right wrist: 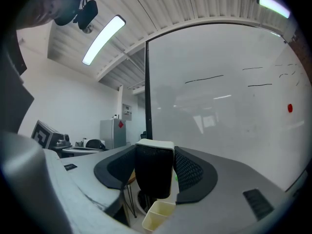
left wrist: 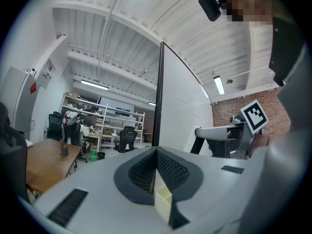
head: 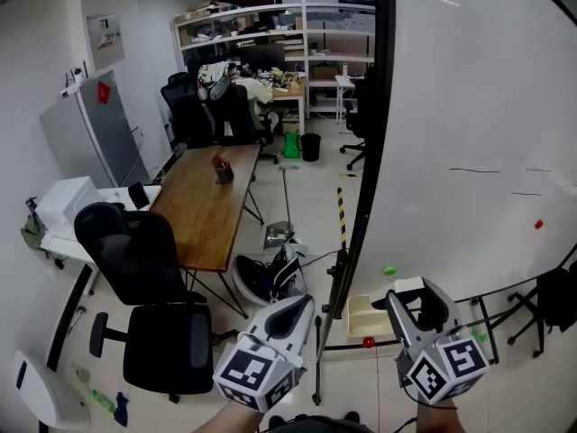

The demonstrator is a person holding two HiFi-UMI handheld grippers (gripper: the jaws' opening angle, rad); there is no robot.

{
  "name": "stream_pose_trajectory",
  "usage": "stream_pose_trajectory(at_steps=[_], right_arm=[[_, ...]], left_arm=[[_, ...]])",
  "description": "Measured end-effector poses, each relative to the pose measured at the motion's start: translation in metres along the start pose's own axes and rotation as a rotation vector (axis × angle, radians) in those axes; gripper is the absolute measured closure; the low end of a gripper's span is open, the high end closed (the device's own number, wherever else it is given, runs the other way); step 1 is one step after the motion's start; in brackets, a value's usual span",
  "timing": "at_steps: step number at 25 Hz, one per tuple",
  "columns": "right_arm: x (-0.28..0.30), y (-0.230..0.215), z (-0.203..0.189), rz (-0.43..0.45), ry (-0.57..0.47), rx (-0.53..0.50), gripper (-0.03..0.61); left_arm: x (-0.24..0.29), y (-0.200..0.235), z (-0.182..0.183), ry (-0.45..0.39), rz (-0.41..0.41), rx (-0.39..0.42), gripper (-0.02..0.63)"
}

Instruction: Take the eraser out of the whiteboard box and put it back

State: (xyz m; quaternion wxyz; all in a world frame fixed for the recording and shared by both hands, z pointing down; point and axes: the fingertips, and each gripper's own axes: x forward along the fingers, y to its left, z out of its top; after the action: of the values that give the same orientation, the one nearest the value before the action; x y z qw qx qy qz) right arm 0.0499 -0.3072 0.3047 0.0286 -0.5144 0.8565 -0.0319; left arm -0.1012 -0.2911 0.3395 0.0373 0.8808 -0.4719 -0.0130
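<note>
Jaws of the right gripper (right wrist: 154, 152) press on the black eraser (right wrist: 154, 179) (its white back faces up), which they carry level in front of the whiteboard (right wrist: 224, 116). The cream whiteboard box (right wrist: 157, 218) sits well below the eraser, at the foot of the board. The left gripper (left wrist: 156, 152) has its jaws pressed together with nothing between them.

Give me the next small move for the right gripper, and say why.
Probably lower the right gripper toward the open top of the cream box. Its jaws are clamped on the eraser, which is already out of the box and held up by the whiteboard, so what remains is to put it back.
</note>
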Motion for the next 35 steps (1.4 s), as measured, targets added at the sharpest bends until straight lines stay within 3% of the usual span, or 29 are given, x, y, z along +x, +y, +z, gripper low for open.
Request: stream_pose_trajectory(at_steps=[7, 35], right_arm=[[-0.005, 0.007, 0.007, 0.006, -0.002, 0.001, 0.319], [0.043, -0.015, -0.010, 0.027, 0.020, 0.014, 0.319]], left_arm=[[-0.007, -0.009, 0.009, -0.004, -0.014, 0.031, 0.589], [0.032, 0.030, -0.007, -0.009, 0.051, -0.026, 0.588]])
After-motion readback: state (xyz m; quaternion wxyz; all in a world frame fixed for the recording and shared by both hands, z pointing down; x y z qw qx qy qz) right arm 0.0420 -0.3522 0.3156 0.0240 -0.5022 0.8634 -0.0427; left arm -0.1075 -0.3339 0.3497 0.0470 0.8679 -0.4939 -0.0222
